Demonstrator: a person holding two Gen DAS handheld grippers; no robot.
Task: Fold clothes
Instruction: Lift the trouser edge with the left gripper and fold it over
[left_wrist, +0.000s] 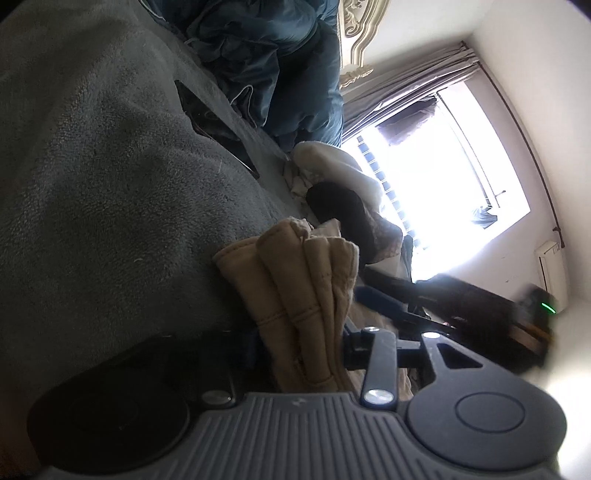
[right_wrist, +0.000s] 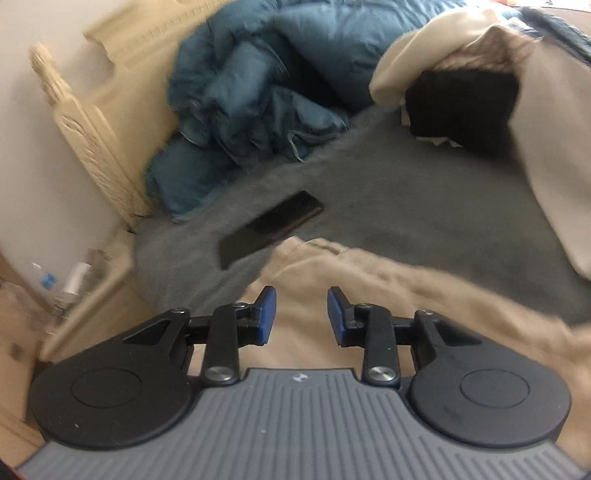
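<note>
Left wrist view: the left tongs are closed on a bunched, folded edge of the beige garment, which fills the gap between the fingers; only the right-hand finger shows clearly, the other lies in shadow against the cloth. The garment rests on the grey fleece blanket that covers the bed. Beyond the garment on the blanket lies a black phone. Farther behind the phone sits a crumpled teal duvet, and to the side of the garment a pile of cream and black clothes lies before the bright window.

Right wrist view (blurred): the right tongs stand apart with nothing between the blue pads, directly above the beige garment, which spreads across the grey blanket. The black phone lies just beyond the garment's far edge. The teal duvet lies behind the phone, against the carved cream headboard.
</note>
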